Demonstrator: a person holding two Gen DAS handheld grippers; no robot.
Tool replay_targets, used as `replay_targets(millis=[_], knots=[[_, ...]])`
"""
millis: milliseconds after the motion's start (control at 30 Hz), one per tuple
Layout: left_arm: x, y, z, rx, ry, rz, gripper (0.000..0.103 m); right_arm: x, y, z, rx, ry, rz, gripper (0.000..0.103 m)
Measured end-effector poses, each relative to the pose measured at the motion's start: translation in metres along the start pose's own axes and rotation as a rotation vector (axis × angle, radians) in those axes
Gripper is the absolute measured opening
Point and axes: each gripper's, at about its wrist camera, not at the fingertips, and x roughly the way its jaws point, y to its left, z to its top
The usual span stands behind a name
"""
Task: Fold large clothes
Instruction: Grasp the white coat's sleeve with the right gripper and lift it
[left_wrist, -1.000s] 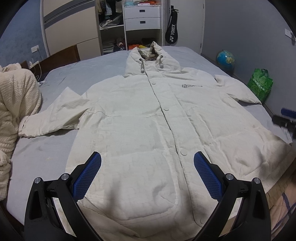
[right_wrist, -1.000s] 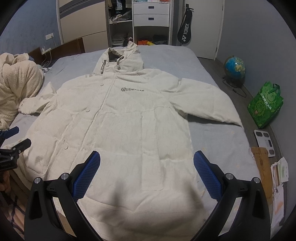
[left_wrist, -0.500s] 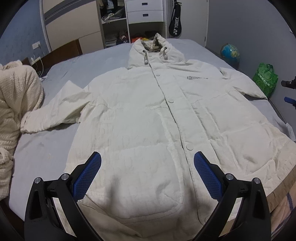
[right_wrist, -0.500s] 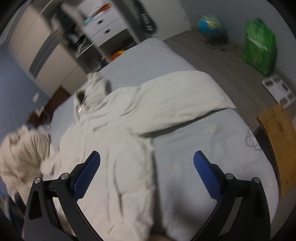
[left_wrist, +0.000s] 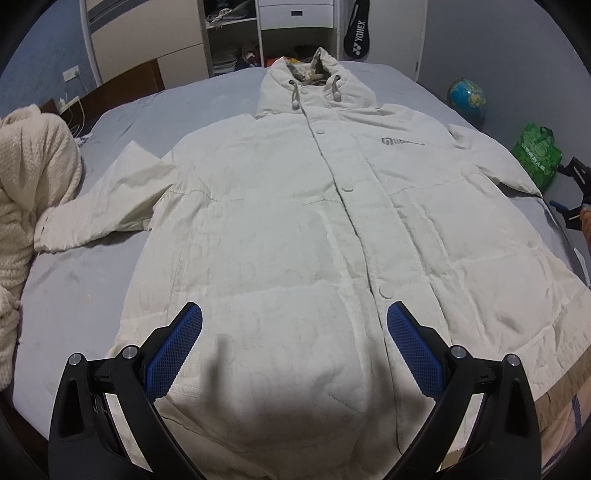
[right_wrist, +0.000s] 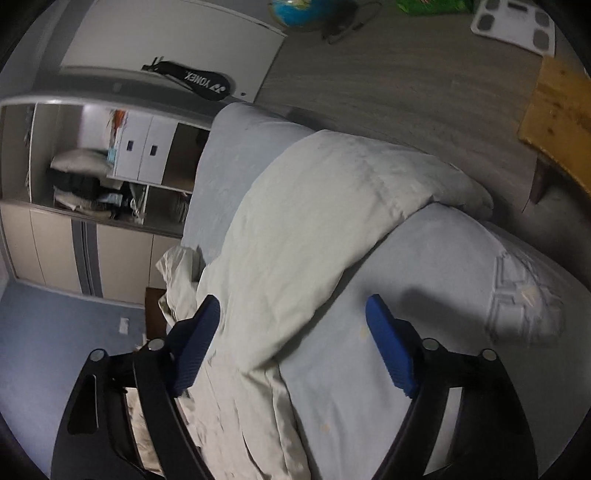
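A long cream hooded coat (left_wrist: 295, 221) lies flat, front up and buttoned, on a grey bed (left_wrist: 74, 295), hood at the far end and both sleeves spread. My left gripper (left_wrist: 294, 343) is open and empty, hovering over the coat's hem. My right gripper (right_wrist: 291, 332) is open and empty, tilted sideways above the coat's right sleeve (right_wrist: 314, 221) where it meets the body. The right gripper also shows at the right edge of the left wrist view (left_wrist: 576, 195).
A cream knitted blanket (left_wrist: 29, 192) is heaped on the bed's left side. A green bag (left_wrist: 537, 155) and a globe (left_wrist: 466, 96) stand on the floor to the right. A scale (right_wrist: 513, 22) and a wooden board (right_wrist: 561, 118) lie on the floor. Shelves and drawers (left_wrist: 240, 37) stand beyond the bed.
My right gripper has swung off to the right side of the bed and rolled sideways over the right sleeve. My left gripper has moved slightly forward over the hem.
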Motion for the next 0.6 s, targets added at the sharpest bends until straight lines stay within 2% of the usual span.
replay_targets(millis=[167, 400, 500, 600], knots=[[0.002, -0.002, 0.001, -0.002, -0.007, 0.025, 0.097, 0.023, -0.01, 0.01, 0.06, 0.004, -0.005, 0.068], [0.006, -0.006, 0.001, 0.015, -0.008, 0.04, 0.097, 0.036, -0.034, 0.041, 0.2, -0.076, 0.032, 0.054], [0.01, -0.005, 0.001, 0.012, 0.003, 0.045, 0.097, 0.04, -0.036, 0.051, 0.206, -0.084, 0.022, 0.043], [0.011, -0.006, 0.001, 0.015, 0.004, 0.051, 0.096, 0.045, -0.038, 0.056, 0.223, -0.104, -0.008, 0.021]])
